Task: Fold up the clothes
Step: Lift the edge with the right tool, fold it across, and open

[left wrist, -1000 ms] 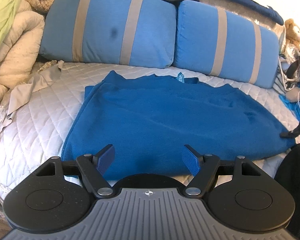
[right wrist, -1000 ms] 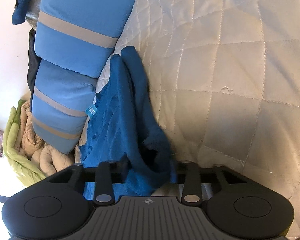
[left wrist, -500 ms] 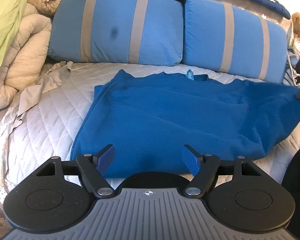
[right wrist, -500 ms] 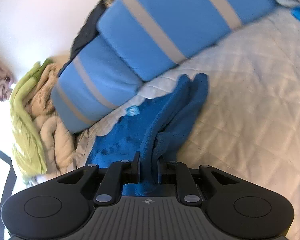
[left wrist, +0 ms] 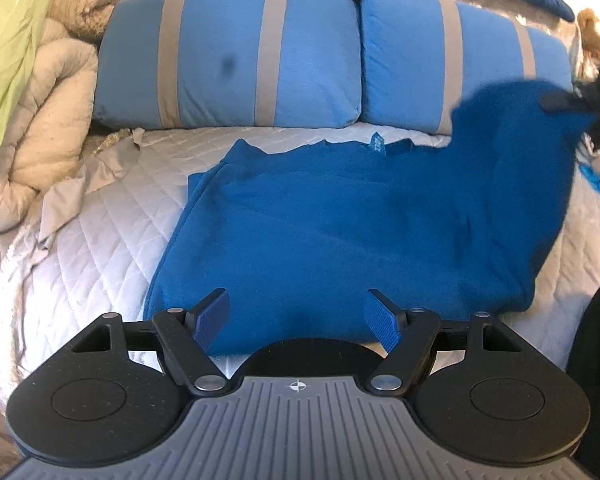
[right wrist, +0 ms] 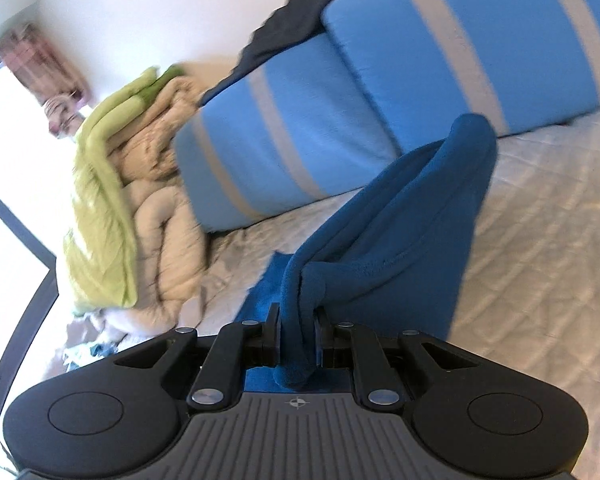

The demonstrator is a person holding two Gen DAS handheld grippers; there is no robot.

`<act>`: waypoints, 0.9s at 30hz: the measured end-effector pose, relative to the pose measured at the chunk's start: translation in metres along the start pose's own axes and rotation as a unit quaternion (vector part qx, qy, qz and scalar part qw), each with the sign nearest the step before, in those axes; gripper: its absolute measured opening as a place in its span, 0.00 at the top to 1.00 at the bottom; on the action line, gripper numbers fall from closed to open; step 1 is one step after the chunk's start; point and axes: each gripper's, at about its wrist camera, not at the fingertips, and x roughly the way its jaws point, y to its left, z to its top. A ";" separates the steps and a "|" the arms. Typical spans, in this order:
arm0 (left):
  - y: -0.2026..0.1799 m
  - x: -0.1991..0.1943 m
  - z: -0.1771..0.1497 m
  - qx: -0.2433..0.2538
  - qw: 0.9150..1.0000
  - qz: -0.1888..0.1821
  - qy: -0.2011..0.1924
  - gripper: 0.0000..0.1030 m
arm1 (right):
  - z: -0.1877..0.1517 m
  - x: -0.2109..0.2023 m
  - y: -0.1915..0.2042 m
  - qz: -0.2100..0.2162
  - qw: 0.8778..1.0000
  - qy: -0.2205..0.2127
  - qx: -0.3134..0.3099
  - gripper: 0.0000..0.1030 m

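The left gripper (left wrist: 296,316) is hovering with its jaws spread wide and empty over the near hem of the blue sweater (left wrist: 340,216), which is lying flat on the quilted bed (left wrist: 100,240) in front of the striped pillows (left wrist: 228,56). Farther off, toward the pillows, the right gripper (right wrist: 298,334) is pinching a bunched sleeve end of that sweater and holding it up off the quilt. The fold looks best served by carrying the sleeve across the sweater's body and laying it flat before letting go, with the left one pinning the hem.
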 end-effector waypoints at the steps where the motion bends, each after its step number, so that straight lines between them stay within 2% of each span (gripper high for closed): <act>1: -0.001 -0.001 0.000 0.003 1.000 0.001 0.000 0.29 | 0.000 0.006 0.006 0.006 1.000 0.004 -0.004 0.84; 5: -0.002 -0.003 -0.002 0.010 1.000 0.000 0.002 0.29 | 0.002 0.032 0.035 0.023 0.999 0.019 -0.028 0.84; 8: 0.003 -0.004 -0.005 -0.004 1.000 -0.010 0.011 0.29 | 0.004 0.054 0.054 0.043 0.998 0.032 -0.027 0.84; 10: 0.007 -0.008 -0.009 -0.017 1.000 -0.022 0.004 0.29 | 0.006 0.070 0.068 0.065 0.997 0.041 -0.017 0.84; 12: 0.012 -0.013 -0.014 -0.030 0.999 -0.035 -0.005 0.29 | 0.006 0.089 0.092 0.071 0.995 0.050 -0.045 0.84; 14: 0.015 -0.015 -0.017 -0.039 0.998 -0.043 -0.012 0.29 | 0.003 0.117 0.121 0.076 0.992 0.071 -0.068 0.84; 17: 0.017 -0.017 -0.019 -0.047 0.998 -0.048 -0.018 0.29 | -0.018 0.170 0.153 0.082 0.983 0.123 -0.108 0.84; 20: 0.017 -0.017 -0.019 -0.037 0.998 -0.047 -0.016 0.29 | -0.049 0.212 0.163 0.066 0.971 0.189 -0.134 0.84; 22: 0.012 -0.023 -0.022 -0.008 0.999 -0.035 -0.039 0.29 | -0.067 0.231 0.162 0.054 0.963 0.222 -0.143 0.84; 25: 0.013 -0.023 -0.022 -0.015 0.998 -0.047 -0.037 0.28 | -0.066 0.226 0.158 0.063 0.963 0.226 -0.132 0.83; 27: 0.018 -0.021 -0.021 -0.029 0.997 -0.059 -0.031 0.28 | -0.063 0.221 0.158 0.068 0.961 0.232 -0.131 0.73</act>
